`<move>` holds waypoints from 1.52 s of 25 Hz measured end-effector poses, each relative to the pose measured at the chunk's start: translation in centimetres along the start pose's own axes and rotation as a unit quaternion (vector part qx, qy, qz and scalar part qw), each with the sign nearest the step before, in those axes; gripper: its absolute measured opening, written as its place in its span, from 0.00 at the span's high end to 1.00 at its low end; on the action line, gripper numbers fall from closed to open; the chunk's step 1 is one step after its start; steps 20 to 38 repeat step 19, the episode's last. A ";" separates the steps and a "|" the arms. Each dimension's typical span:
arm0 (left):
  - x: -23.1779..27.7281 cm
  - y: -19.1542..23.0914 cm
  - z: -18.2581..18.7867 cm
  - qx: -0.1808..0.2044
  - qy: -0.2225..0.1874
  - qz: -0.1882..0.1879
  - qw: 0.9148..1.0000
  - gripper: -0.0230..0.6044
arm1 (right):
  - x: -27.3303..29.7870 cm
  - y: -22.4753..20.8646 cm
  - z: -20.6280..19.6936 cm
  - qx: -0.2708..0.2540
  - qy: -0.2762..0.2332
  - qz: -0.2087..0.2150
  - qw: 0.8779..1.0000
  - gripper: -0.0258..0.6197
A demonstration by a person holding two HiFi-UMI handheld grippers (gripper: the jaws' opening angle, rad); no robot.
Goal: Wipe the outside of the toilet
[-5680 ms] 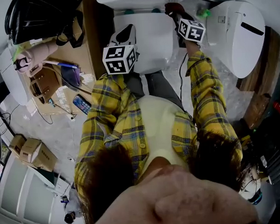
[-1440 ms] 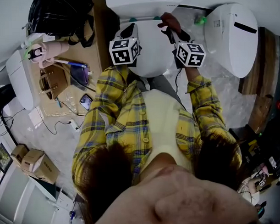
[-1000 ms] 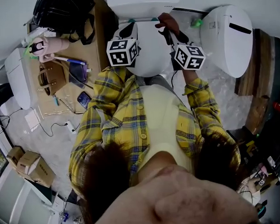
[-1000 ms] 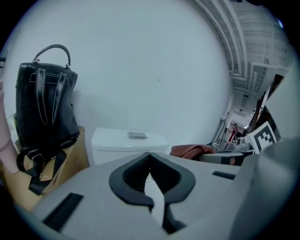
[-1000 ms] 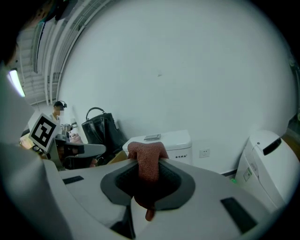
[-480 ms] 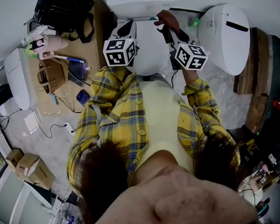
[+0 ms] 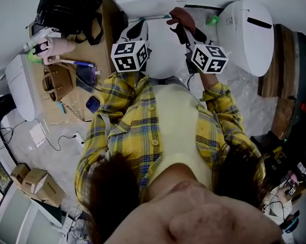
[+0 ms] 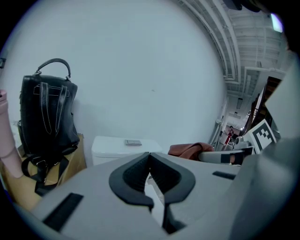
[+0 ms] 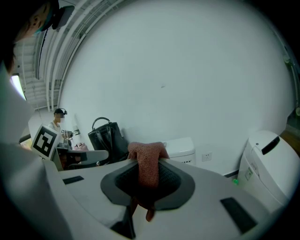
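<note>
The white toilet (image 7: 163, 53) stands at the top of the head view, lid down, with its tank (image 7: 153, 0) behind. My right gripper (image 7: 182, 30) is shut on a reddish-brown cloth (image 7: 182, 17) held over the back right of the lid, near the tank. In the right gripper view the cloth (image 9: 146, 152) hangs out between the jaws of my right gripper (image 9: 150, 161), with the tank (image 9: 180, 147) beyond. My left gripper (image 7: 136, 30) hovers over the lid's left side. In the left gripper view my left gripper (image 8: 150, 157) is shut and empty, facing the tank (image 8: 124, 146).
A second white toilet (image 7: 245, 35) stands to the right. Left of the toilet, a black backpack (image 7: 64, 14) and small items lie on a brown cardboard surface (image 7: 67, 92). Cables and boxes (image 7: 35, 180) sit on the floor at left. The white wall (image 8: 140, 70) is close behind.
Since 5.7 s ago the right gripper with the cloth has shifted left from the tank's right corner. Over the last second both grippers barely moved.
</note>
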State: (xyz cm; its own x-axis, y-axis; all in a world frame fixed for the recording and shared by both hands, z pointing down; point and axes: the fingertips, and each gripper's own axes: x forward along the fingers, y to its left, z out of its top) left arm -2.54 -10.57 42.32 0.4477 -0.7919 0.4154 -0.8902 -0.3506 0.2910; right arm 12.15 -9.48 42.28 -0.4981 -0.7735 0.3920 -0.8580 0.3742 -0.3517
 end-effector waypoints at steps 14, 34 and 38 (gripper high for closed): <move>0.0 0.4 0.3 -0.002 -0.001 -0.002 1.000 0.95 | 0.0 0.1 0.0 0.007 -0.002 -0.004 1.000 0.84; 0.2 0.5 0.3 -0.001 -0.001 -0.004 1.000 0.95 | 0.3 0.1 0.1 0.007 -0.004 -0.006 1.000 0.84; 0.2 0.5 0.3 -0.001 -0.001 -0.004 1.000 0.95 | 0.3 0.1 0.1 0.007 -0.004 -0.006 1.000 0.84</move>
